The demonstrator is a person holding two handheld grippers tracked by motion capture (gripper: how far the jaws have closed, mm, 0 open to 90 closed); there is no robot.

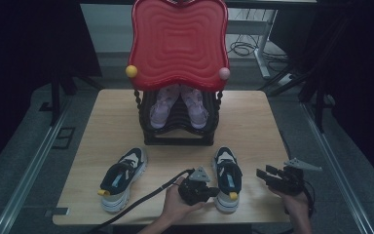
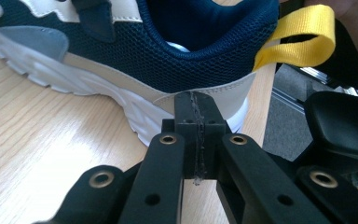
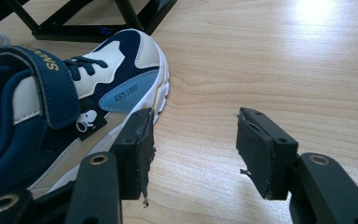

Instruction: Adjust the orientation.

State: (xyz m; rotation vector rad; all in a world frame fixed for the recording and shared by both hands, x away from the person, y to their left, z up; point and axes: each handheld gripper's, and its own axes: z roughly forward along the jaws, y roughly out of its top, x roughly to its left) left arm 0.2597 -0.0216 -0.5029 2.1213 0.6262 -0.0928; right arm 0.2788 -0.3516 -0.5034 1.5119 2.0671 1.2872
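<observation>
Pink pair already sits on the black rack (image 1: pixel 177 131); both navy sneakers remain on the worktop (image 1: pixel 253 126), left tongs (image 2: pixel 196 122) closed empty against the right sneaker's (image 1: pixel 227 178) heel (nudging, probably), right tongs (image 3: pixel 193 149) open beside it.

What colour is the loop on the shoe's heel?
Yellow: the heel loop shows best in the left gripper view.
</observation>
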